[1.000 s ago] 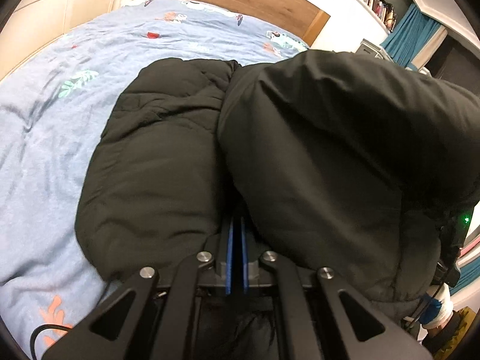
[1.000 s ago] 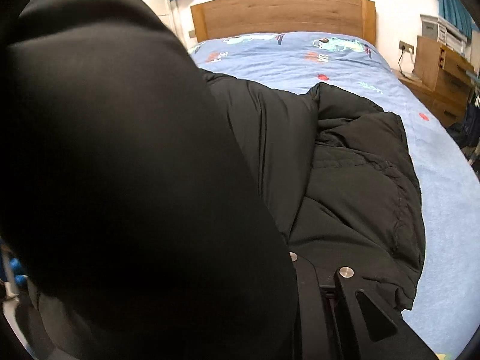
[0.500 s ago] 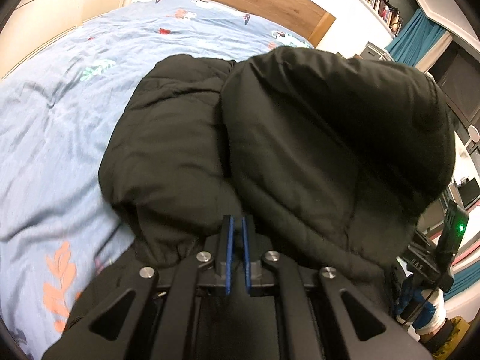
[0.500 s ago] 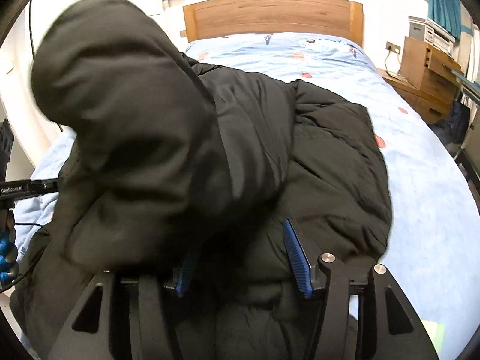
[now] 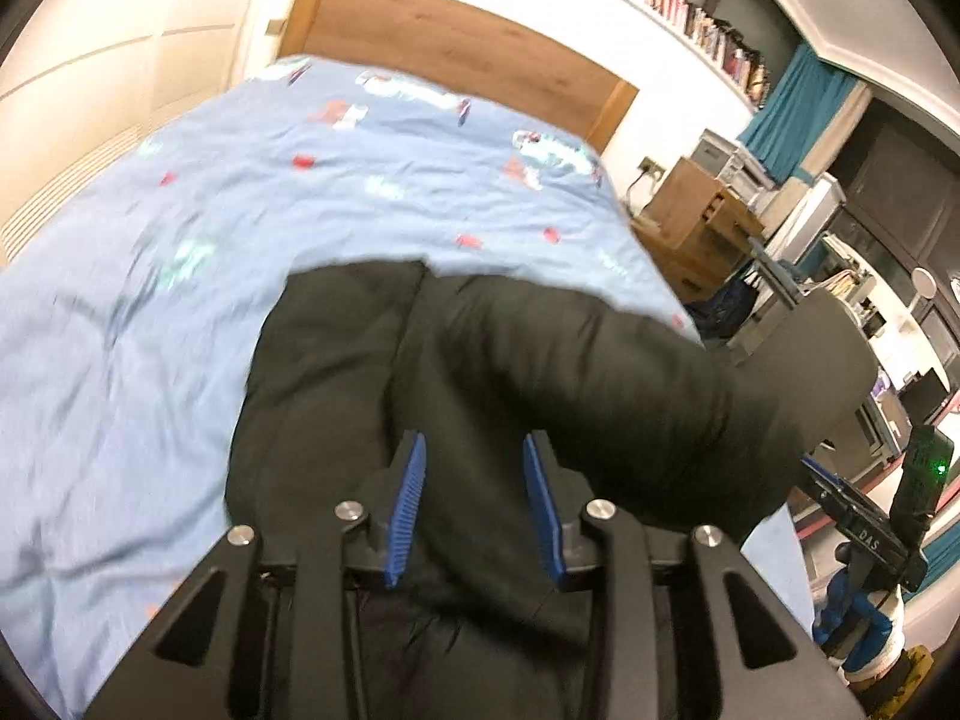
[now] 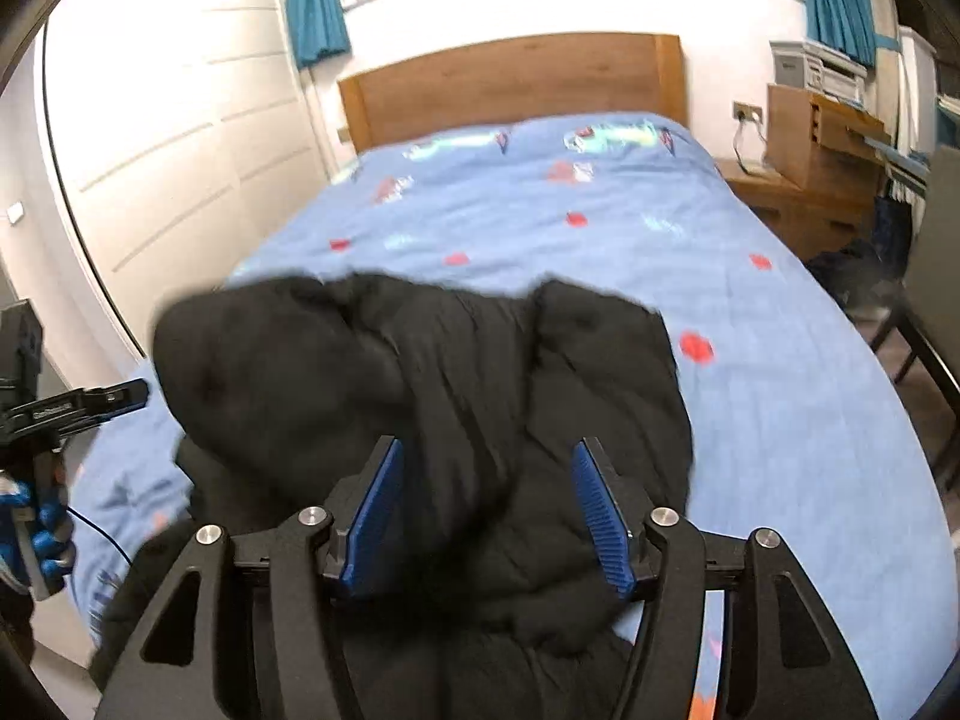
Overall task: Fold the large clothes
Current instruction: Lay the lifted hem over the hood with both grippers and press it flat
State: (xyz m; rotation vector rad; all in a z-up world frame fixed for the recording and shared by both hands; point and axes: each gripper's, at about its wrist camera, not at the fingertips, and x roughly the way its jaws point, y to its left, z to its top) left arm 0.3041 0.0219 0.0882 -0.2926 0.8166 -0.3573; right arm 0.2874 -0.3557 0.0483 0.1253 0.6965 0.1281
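Observation:
A black padded jacket [image 5: 372,396] lies on the blue patterned bedspread [image 5: 120,324], bunched near the foot of the bed. It also shows in the right wrist view [image 6: 480,372], with a bulging fold at its left. My left gripper [image 5: 474,450] is open just above the jacket, holding nothing. My right gripper [image 6: 486,456] is open wide above the jacket, holding nothing. Both views are motion-blurred.
A wooden headboard [image 6: 510,84] stands at the far end of the bed [image 6: 810,420]. A wooden nightstand [image 6: 822,138] is at the right, white wardrobe doors [image 6: 168,138] at the left. The other handheld gripper [image 5: 882,534] shows at the right edge of the left view.
Both grippers let go of the jacket and opened. The raised black fold dropped onto the bed, and both grippers pulled back and up, showing more bedspread.

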